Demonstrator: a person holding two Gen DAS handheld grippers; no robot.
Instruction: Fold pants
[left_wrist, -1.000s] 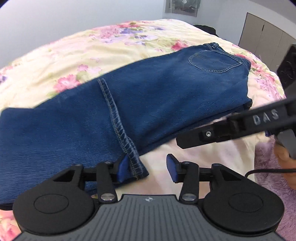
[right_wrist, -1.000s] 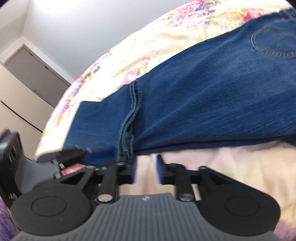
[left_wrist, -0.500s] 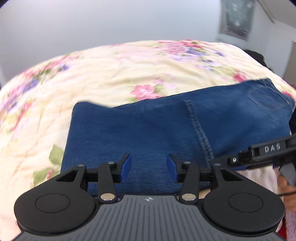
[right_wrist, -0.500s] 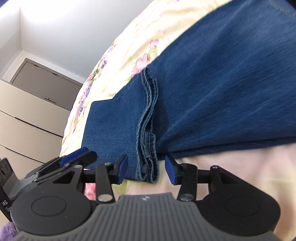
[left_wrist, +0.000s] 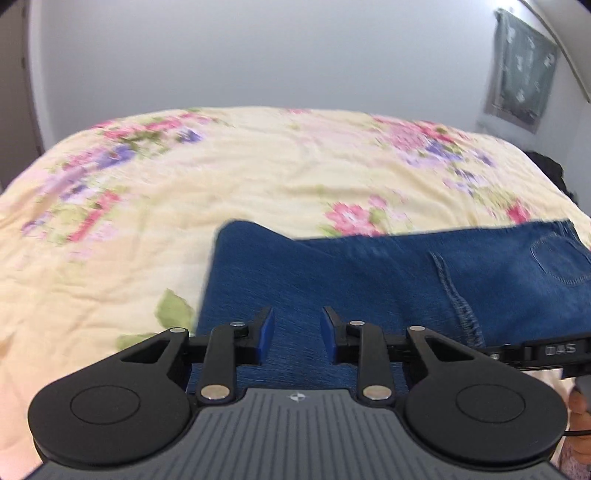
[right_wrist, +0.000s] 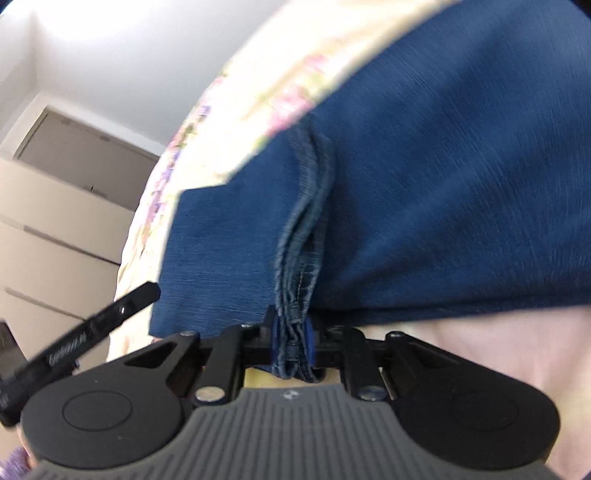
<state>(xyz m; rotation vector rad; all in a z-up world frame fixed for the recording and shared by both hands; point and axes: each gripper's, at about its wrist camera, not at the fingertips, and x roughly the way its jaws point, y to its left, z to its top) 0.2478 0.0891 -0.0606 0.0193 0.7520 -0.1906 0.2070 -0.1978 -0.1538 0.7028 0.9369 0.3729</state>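
Blue jeans (left_wrist: 369, 280) lie folded lengthwise on the bed, back pocket (left_wrist: 561, 262) at the right. My left gripper (left_wrist: 297, 334) hovers over the near edge by the folded left end. Its jaws are closing, and the blue pads (left_wrist: 266, 332) stand apart with flat denim under them, not pinched. In the right wrist view the jeans (right_wrist: 443, 184) fill the frame. My right gripper (right_wrist: 291, 341) is closing, its pads pressed on the stacked leg hems (right_wrist: 303, 258). One of its fingers (left_wrist: 546, 350) pokes into the left wrist view at the right.
A cream floral bedspread (left_wrist: 221, 177) covers the bed, with a grey wall behind. A cloth (left_wrist: 521, 70) hangs on the wall at top right and something dark (left_wrist: 546, 166) lies at the bed's far right. Beige cupboard fronts (right_wrist: 55, 221) stand to the left. A hand (left_wrist: 580, 406) shows at right.
The left gripper swung left along the jeans to the folded end and its jaws narrowed. The right gripper moved up to the leg hems and closed on them.
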